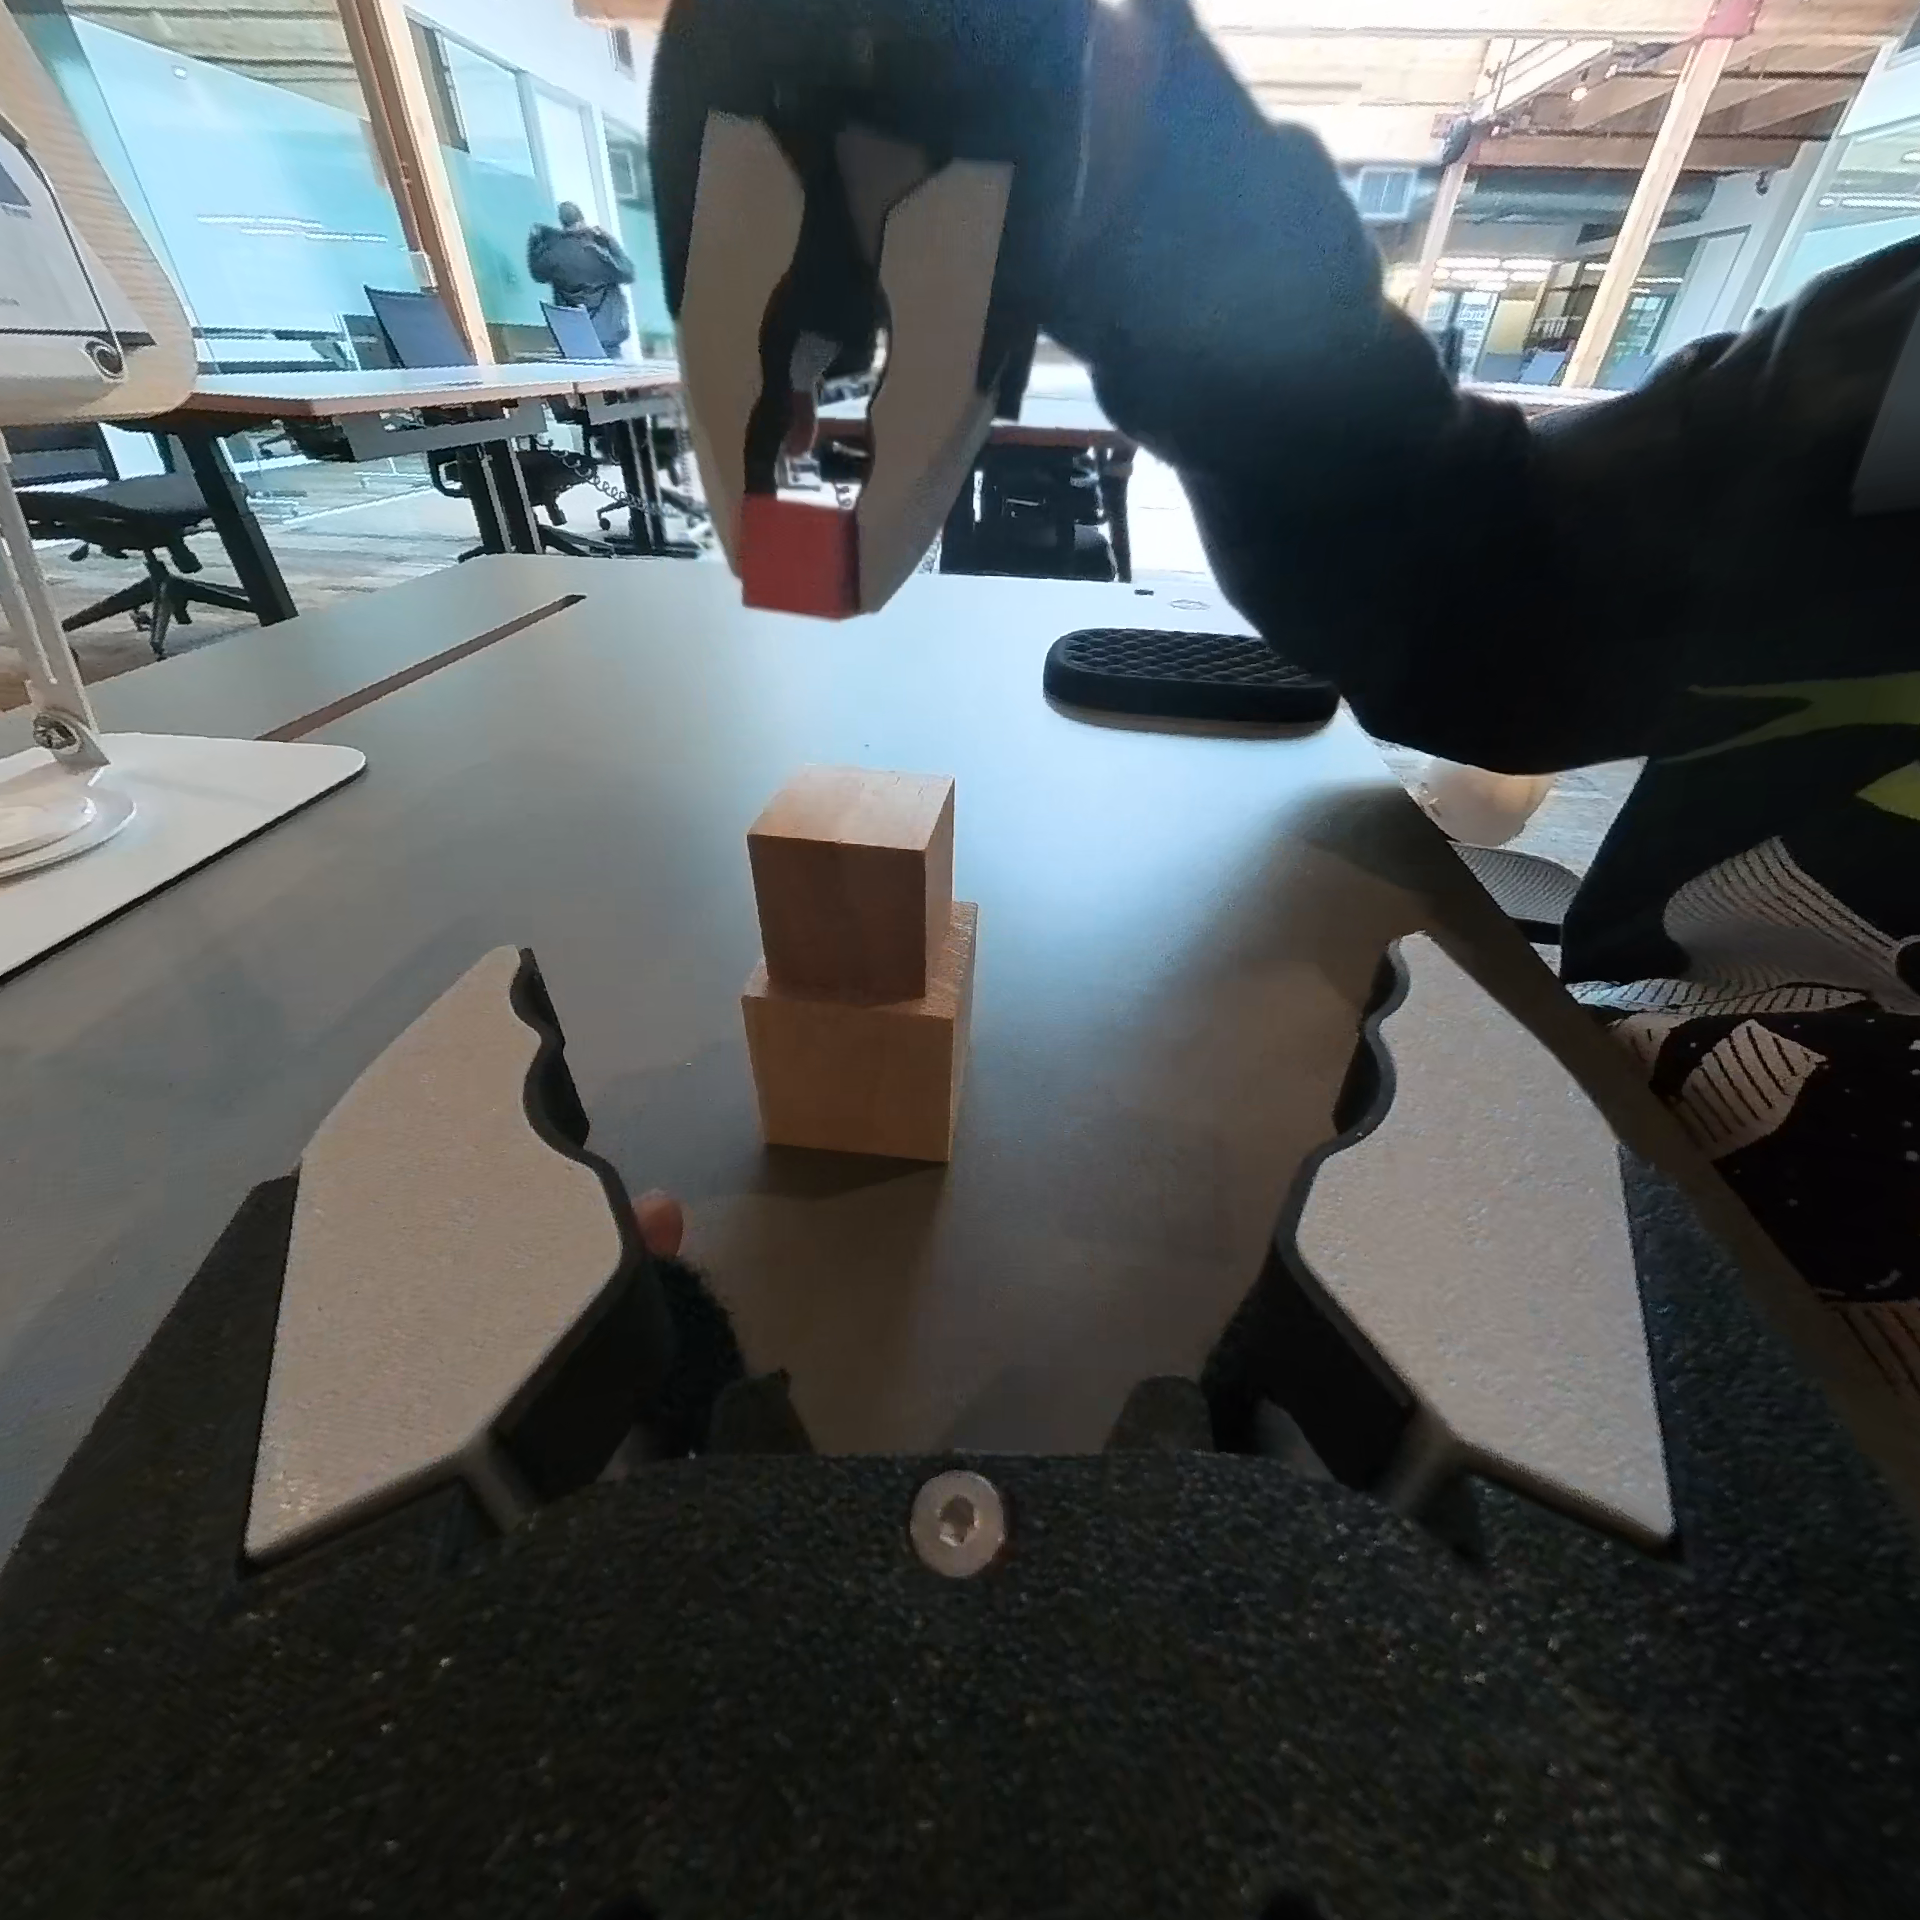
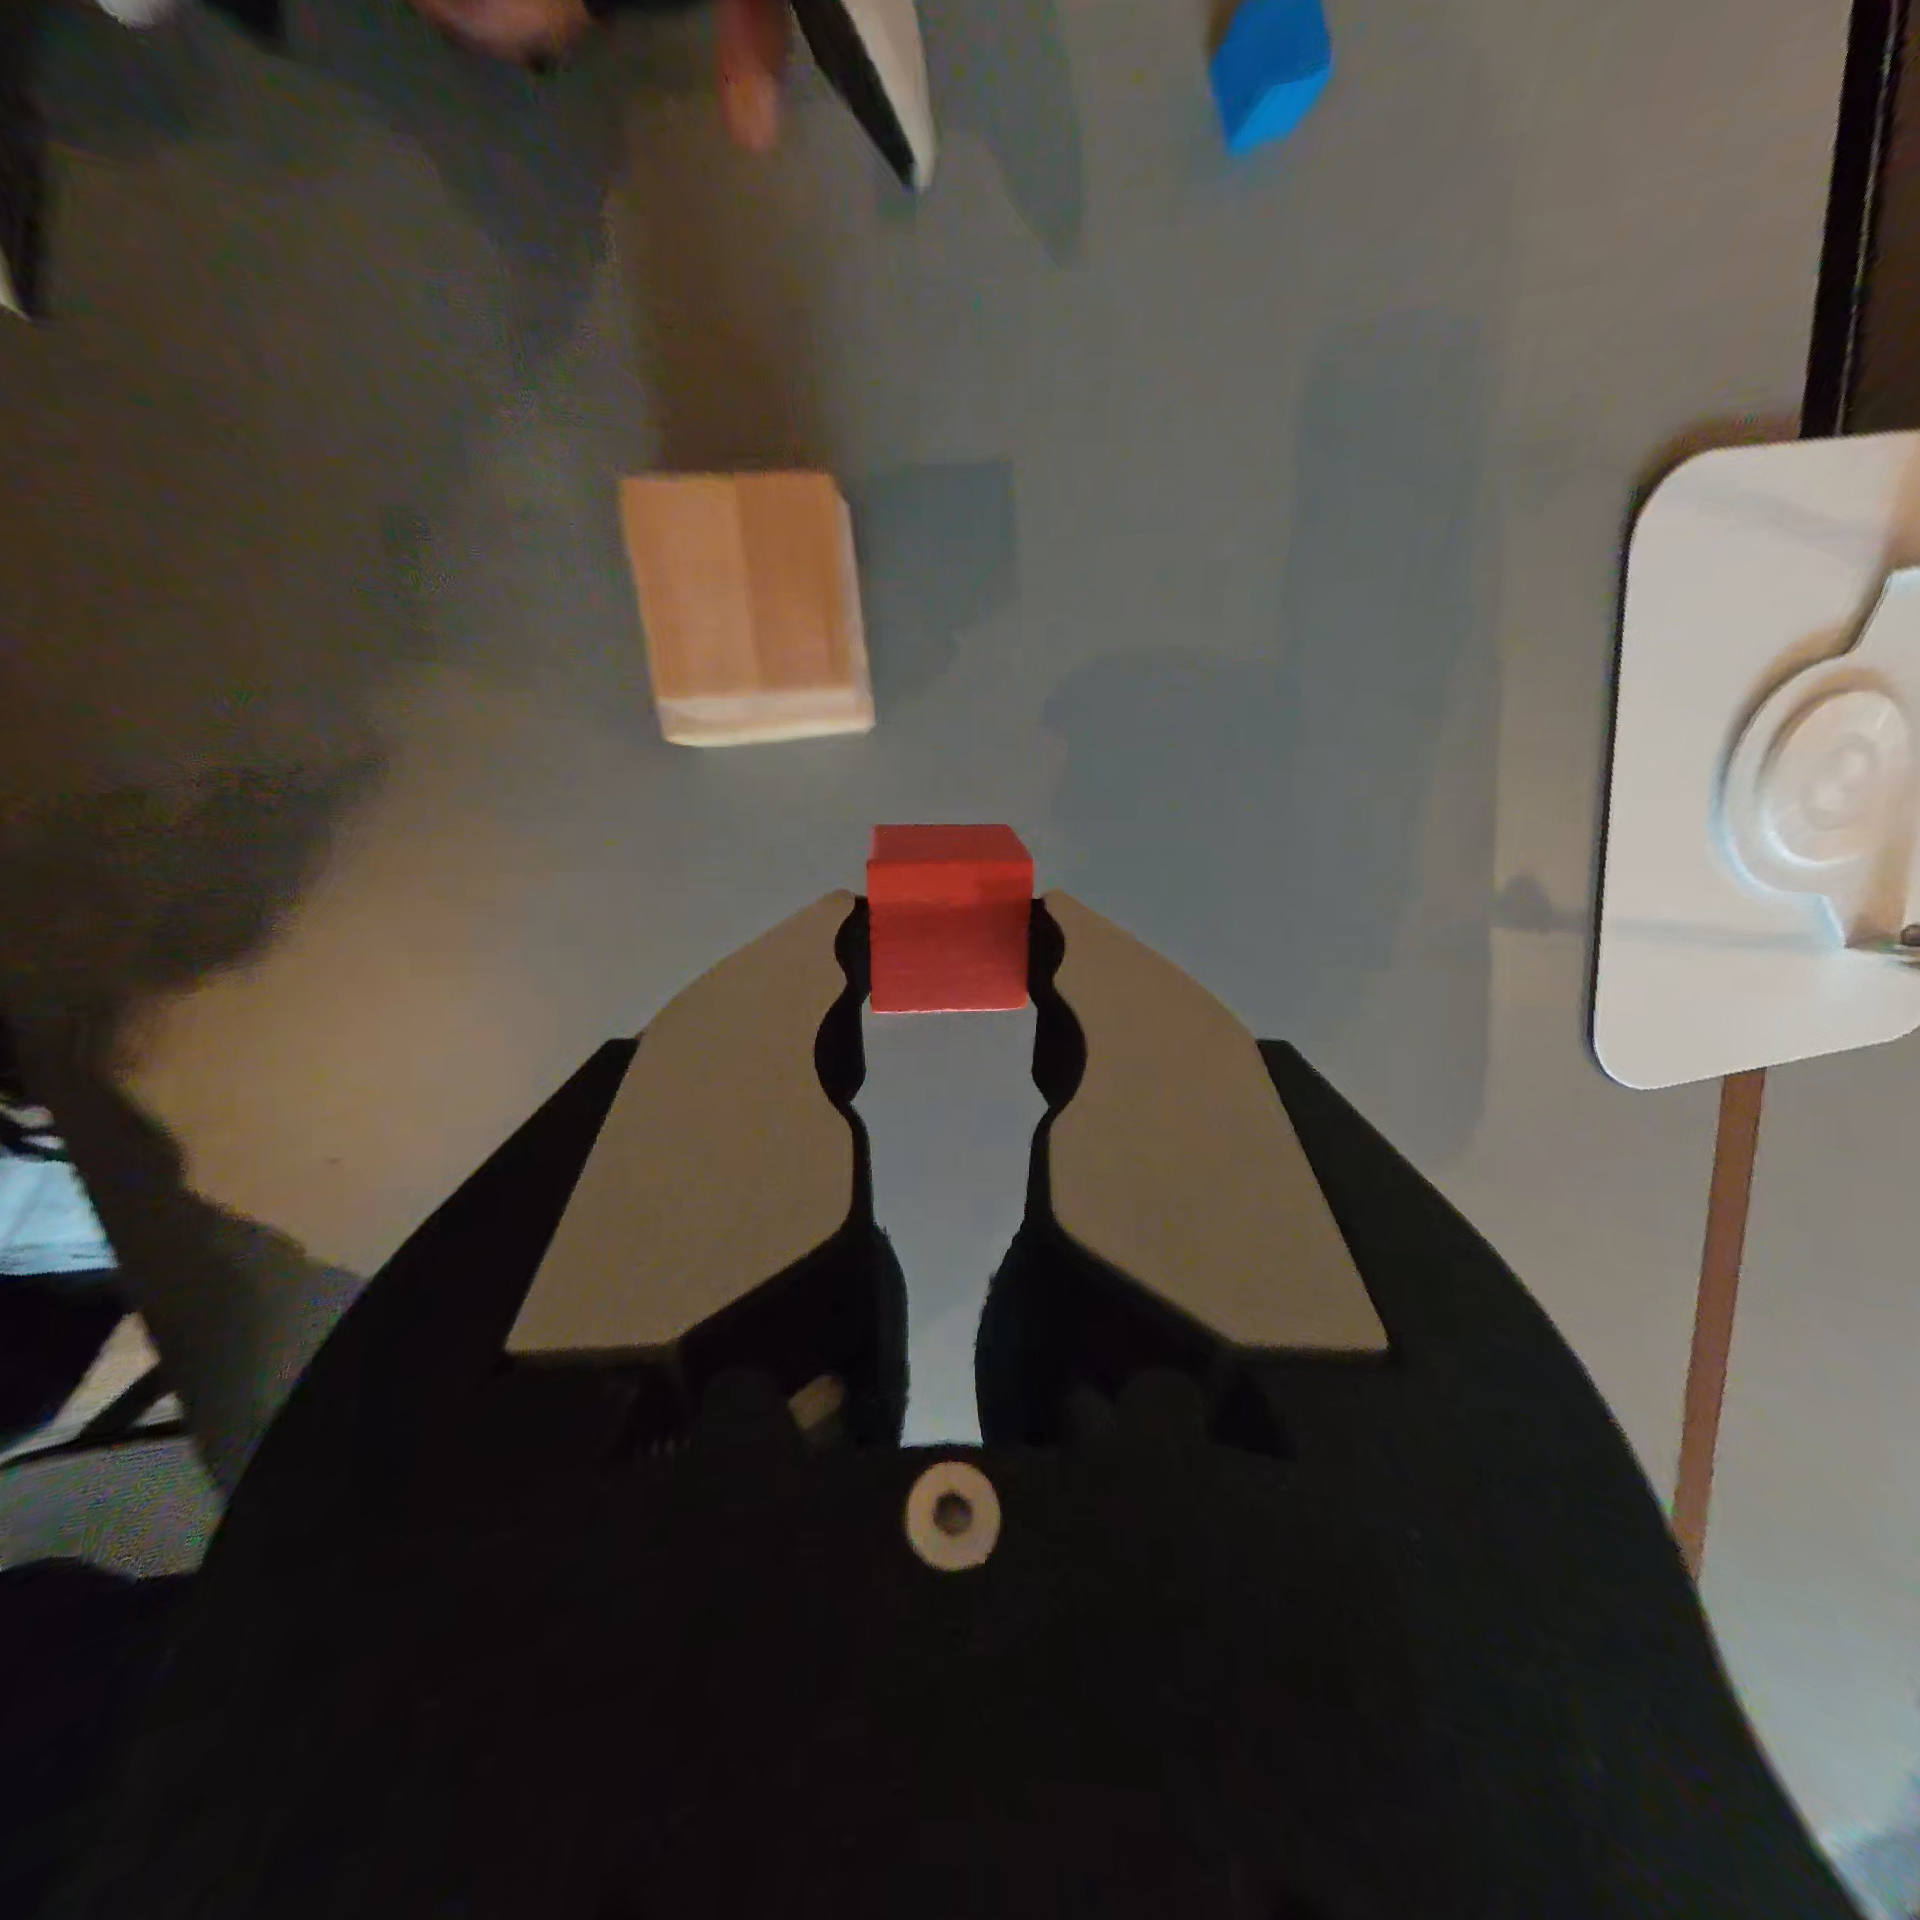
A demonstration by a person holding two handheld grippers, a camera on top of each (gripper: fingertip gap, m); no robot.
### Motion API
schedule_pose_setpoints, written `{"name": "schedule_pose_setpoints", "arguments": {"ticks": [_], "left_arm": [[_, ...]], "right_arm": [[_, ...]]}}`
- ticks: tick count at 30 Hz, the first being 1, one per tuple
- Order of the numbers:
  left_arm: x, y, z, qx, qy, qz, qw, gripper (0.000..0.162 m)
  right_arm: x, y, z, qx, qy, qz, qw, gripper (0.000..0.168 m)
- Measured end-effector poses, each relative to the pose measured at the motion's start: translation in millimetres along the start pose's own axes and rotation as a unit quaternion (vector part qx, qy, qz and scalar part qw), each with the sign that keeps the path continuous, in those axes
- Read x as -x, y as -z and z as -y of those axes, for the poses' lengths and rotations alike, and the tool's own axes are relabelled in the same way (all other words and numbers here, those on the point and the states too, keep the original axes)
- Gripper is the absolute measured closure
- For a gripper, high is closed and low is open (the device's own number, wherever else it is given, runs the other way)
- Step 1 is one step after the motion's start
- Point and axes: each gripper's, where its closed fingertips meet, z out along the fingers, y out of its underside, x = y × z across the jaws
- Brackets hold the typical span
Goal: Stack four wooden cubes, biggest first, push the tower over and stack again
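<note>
Two plain wooden cubes stand stacked on the dark table: a larger bottom cube (image 1: 857,1075) with a smaller one (image 1: 847,894) on top, seen from above in the right wrist view (image 2: 743,608). My left gripper (image 1: 956,977) is open and empty, its fingers on either side of the stack, a little in front of it. My right gripper (image 2: 951,925) is shut on a small red cube (image 2: 948,920) and holds it in the air above and beyond the stack; it also shows in the left wrist view (image 1: 805,566). A blue cube (image 2: 1273,78) lies on the table by itself.
A white monitor stand base (image 1: 156,821) sits at the table's left, also in the right wrist view (image 2: 1766,748). A black mesh pad (image 1: 1184,681) lies at the far right. The table's right edge (image 1: 1507,935) runs close to the stack. A person's dark sleeve (image 1: 1455,468) reaches over the table.
</note>
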Motion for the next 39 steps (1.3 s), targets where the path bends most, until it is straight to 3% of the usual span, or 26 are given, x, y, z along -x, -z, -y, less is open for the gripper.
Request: {"name": "schedule_pose_setpoints", "arguments": {"ticks": [3, 8, 21, 39], "left_arm": [[-0.2, -0.3, -0.4, 0.002, -0.001, 0.000, 1.000, 0.021], [0.5, 0.0, 0.2, -0.001, 0.000, 0.002, 1.000, 0.021], [-1.1, -1.3, -1.8, 0.007, -0.004, -0.001, 1.000, 0.021], [-0.7, -1.2, -1.6, 0.007, -0.003, 0.000, 1.000, 0.022]], "right_arm": [[20.2, 6.5, 26.3, -0.017, 0.004, 0.019, 1.000, 0.140], [37.9, -9.0, 43.7, 0.027, 0.004, 0.024, 0.999, 0.140], [37.3, -32.1, 39.4, 0.099, -0.012, 0.042, 0.994, 0.140], [36.3, -35.8, 41.1, 0.084, 0.015, 0.043, 0.995, 0.140]]}}
